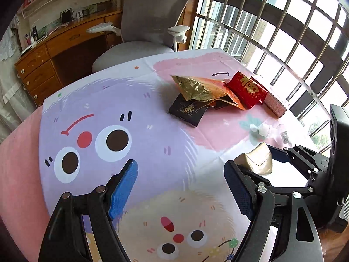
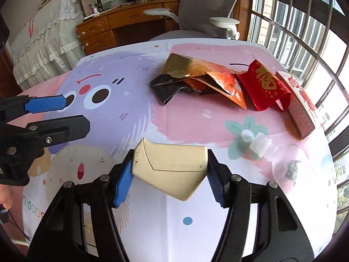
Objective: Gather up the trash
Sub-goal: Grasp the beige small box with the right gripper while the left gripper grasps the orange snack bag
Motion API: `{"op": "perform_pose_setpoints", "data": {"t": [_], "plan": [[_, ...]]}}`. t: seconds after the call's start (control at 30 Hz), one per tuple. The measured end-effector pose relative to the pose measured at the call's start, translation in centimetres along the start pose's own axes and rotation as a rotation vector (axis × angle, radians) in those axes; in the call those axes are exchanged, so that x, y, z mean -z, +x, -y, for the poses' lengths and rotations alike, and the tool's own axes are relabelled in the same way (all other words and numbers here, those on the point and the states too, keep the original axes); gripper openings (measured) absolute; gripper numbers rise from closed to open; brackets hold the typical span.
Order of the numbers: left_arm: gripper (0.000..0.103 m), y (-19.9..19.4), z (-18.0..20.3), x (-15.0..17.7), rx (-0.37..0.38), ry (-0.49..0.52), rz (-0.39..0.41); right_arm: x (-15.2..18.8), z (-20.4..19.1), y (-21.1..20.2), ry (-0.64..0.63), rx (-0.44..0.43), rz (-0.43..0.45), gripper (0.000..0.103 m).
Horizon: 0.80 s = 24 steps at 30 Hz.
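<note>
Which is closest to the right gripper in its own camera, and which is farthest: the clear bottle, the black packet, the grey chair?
1. Clear bottle: just ahead, to the right of the right gripper.
2. Black packet: mid-table, ahead.
3. Grey chair: beyond the table's far edge.

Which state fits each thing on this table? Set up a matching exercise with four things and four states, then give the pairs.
Things:
1. cream box
2. red packet
3. clear bottle
4. left gripper

States:
A. lying on its side
B. open, holding nothing
C. clamped in the right gripper
D. beside the gold foil wrapper

Pairs: 1-C, 2-D, 3-A, 4-B
</note>
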<state>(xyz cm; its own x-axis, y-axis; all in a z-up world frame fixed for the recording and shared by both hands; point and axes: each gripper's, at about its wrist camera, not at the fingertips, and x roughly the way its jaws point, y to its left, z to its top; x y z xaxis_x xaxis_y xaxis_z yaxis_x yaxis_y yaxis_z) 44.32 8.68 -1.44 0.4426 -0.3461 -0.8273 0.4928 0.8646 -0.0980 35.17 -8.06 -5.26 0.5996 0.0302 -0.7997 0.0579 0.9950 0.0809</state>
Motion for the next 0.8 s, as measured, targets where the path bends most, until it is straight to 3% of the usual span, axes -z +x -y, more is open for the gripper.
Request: {"op": "perform_pose_setpoints", "data": {"t": [0.2, 0.4, 0.63, 0.8], "plan": [[0.083, 3.0, 5.4, -5.2, -0.038, 0.234, 0.028, 0.3, 6.5, -3.7, 0.174, 0.074, 0.053, 0.058], [0.083, 8.4, 8.7, -9.0, -0.099, 0.438, -0.009, 1.0, 10.1, -5.4, 0.238, 0.129, 0.093, 0.058], [0.083, 14.6, 12.4, -9.2, -0.246, 0.725, -0.044, 1.3, 11.7, -5.5, 0.301, 0.133, 0.119, 0.058], [0.083, 17.6, 13.8, -9.6, -0.263, 0.815, -0.046, 1.8, 12.0, -5.3, 0.316, 0.130, 0.123, 0.058]]}}
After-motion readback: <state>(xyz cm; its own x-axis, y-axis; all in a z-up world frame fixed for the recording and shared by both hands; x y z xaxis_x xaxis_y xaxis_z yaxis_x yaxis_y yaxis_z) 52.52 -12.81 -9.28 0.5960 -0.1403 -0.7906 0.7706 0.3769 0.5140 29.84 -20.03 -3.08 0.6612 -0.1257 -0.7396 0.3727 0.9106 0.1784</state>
